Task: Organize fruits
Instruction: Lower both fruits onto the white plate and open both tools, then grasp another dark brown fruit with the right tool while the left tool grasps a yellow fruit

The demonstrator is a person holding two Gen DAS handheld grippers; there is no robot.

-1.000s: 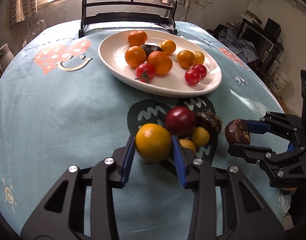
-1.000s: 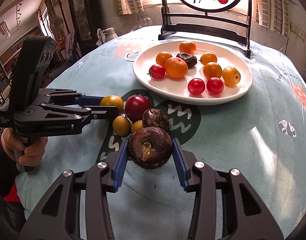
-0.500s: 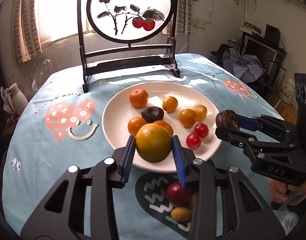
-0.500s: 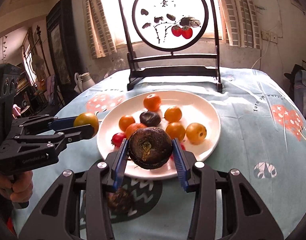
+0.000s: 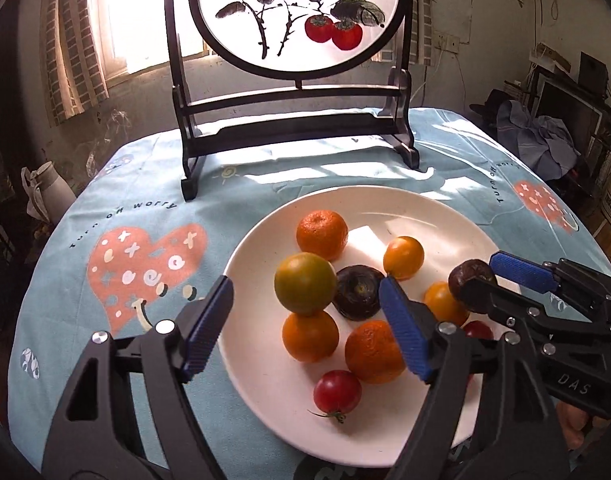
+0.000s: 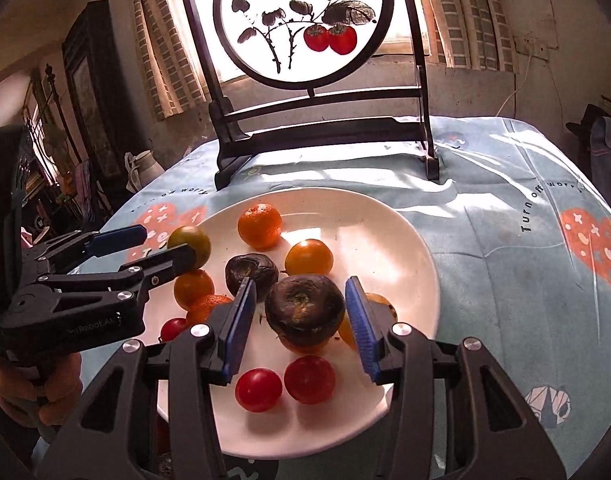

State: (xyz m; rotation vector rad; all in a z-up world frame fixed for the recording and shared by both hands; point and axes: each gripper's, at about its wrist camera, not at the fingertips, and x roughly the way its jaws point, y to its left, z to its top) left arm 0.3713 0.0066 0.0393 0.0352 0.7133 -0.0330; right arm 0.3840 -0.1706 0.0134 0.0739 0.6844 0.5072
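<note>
A white oval plate holds several oranges, tomatoes and a dark fruit. My left gripper is open over the plate's left side; the yellow-green orange sits free between its jaws on top of another orange. My right gripper is open over the plate's right side; the dark brown fruit sits between its pads without touching them, resting on fruit below.
A dark wooden stand with a round painted screen stands at the table's far edge behind the plate. The light blue printed tablecloth covers the table. A white jug stands off the table's left.
Both grippers moved forward over the plate and opened. The yellow-green orange and the dark brown fruit, held before, now rest among the fruit on the plate.
</note>
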